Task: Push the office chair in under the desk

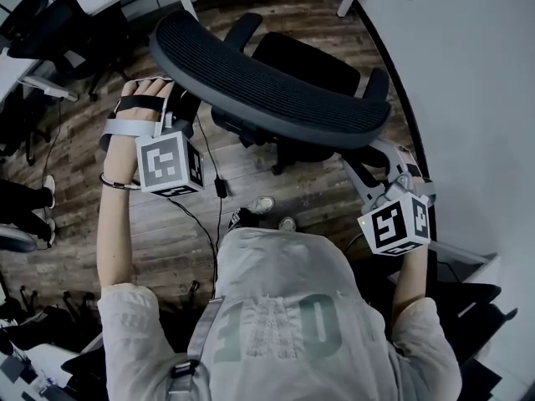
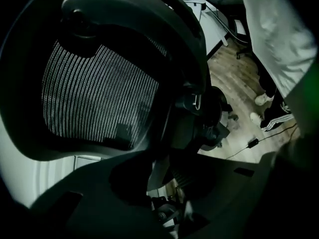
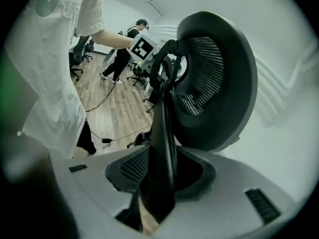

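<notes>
The black office chair's mesh backrest [image 1: 267, 86] curves across the head view, with its seat [image 1: 305, 61] beyond it and the white desk [image 1: 468, 73] to the right. My left gripper [image 1: 173, 100] is at the backrest's left end. In the left gripper view the jaws [image 2: 159, 183] close on the dark backrest frame [image 2: 94, 93]. My right gripper [image 1: 376, 155] is at the backrest's right end. The right gripper view shows its jaws [image 3: 159, 178] clamped on the rim of the backrest [image 3: 214, 83].
Other black chairs [image 1: 58, 32] stand at the upper left beside another white desk. A cable with a power brick [image 1: 219, 186] lies on the wooden floor under me. Another person's legs [image 1: 25, 215] are at the left edge, and someone stands further off [image 3: 124, 54].
</notes>
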Tool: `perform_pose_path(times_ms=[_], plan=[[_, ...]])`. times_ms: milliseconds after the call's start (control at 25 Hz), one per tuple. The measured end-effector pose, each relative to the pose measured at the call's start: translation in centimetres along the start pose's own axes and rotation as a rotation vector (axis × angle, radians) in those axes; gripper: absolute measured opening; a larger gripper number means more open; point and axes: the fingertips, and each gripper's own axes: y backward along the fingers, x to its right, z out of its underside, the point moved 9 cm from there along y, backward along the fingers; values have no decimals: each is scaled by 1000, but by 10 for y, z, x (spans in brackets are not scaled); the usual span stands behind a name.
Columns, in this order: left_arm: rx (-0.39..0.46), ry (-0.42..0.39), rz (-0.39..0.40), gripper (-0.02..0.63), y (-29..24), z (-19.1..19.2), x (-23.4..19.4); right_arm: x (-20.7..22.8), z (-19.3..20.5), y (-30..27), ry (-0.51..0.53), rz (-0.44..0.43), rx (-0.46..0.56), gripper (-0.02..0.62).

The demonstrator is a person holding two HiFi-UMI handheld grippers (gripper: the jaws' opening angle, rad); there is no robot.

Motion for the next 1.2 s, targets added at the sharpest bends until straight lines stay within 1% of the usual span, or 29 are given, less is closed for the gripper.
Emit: perform_pose_path(times_ms=[80,200,280,480,600,680,760,880,1040,1200], plan=[[13,5,7,121,1,1,-1,4,1,-1,-8,-12,-2,150],[47,51,15,126,3,3,0,9,5,0,-13,-38,-12,150],[39,67,20,127,6,1,2,11,11,2,-7,-46,-17,149],[-1,0,5,132,10,-14,9,18,28,8,21,-64,-22,150],[-15,17,22,130,14,-20,12,21,30,9,57,-76,-59,150],[-39,23,44,115,18,-27,13,19,28,9,133,-54,-133,150],[-51,26,50,112,22,-33,14,18,28,8,197,-23,-201,152],[-50,40,34,104,31,-43,19,21,37,10,221,11,-243,153],[-65,26,11,92,39,-69,29,26,57,7,295,128,-383,153],[-61,35,12,86,44,-91,32,38,71,9,304,198,-433,163]])
